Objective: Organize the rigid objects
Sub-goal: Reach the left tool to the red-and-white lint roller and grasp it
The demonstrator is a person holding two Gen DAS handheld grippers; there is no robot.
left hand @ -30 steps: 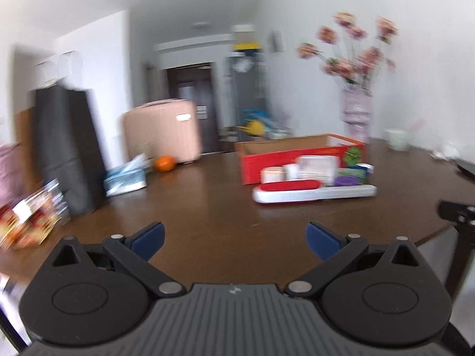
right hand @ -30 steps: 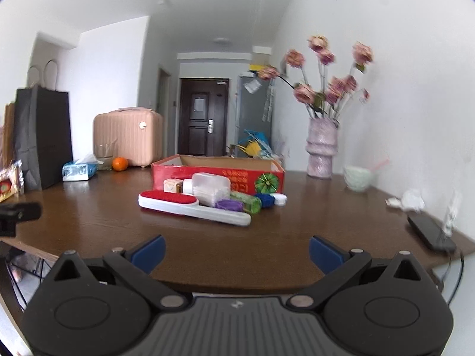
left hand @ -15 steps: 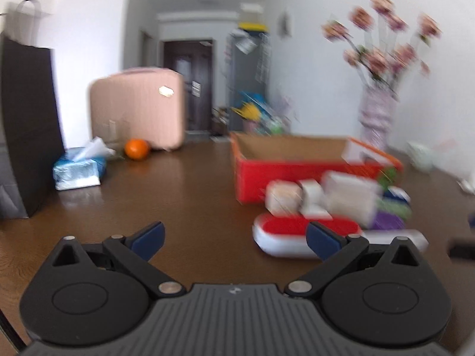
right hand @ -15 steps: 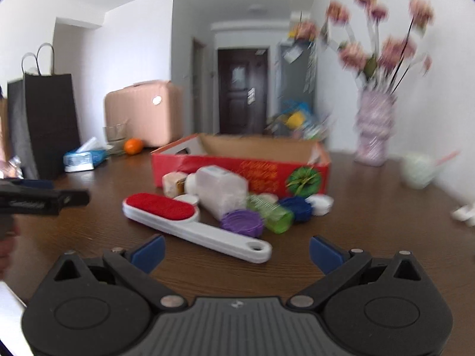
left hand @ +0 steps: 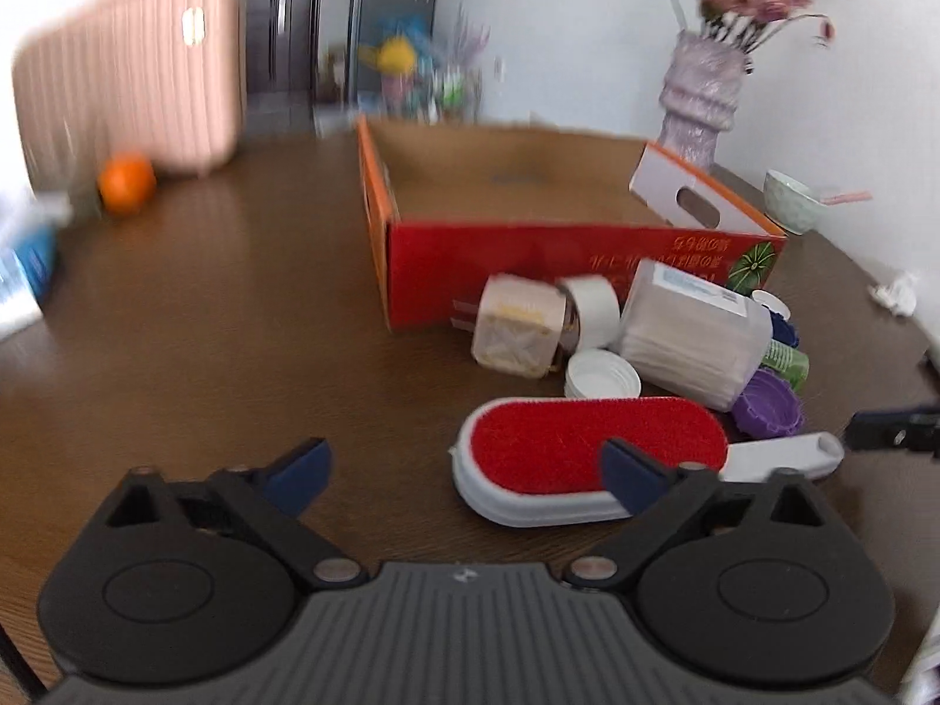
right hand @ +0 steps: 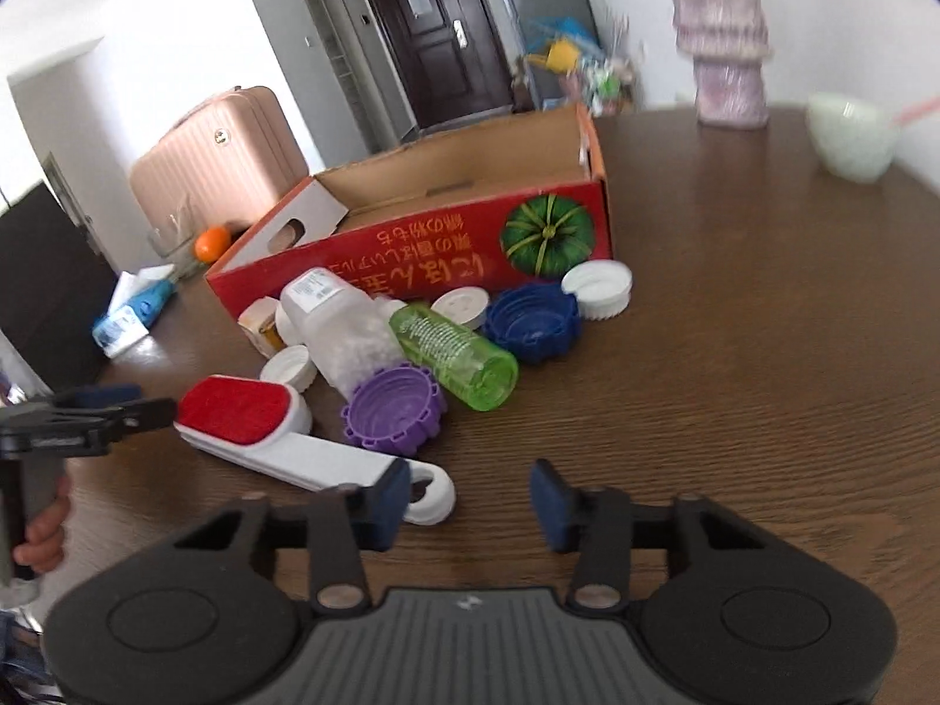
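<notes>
Left wrist view, left tool [left hand: 464, 467] spread wide beside lint brush [left hand: 593, 458], right tool [right hand: 470, 502] spread.

one box [right hand: 446, 247], six caps [right hand: 390, 408], two bottles [right hand: 452, 355]

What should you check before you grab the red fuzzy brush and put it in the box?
1. Left hand-held gripper open: ok.
2. Right hand-held gripper open: ok.
3. Both empty: ok.
4. Red-padded white plastic lint brush lying flat, nothing on top: ok.
5. Red open-topped cardboard box has room: ok, looks empty.
6. Brush centred between left fingers: not ok, only the right finger overlaps it.
</notes>
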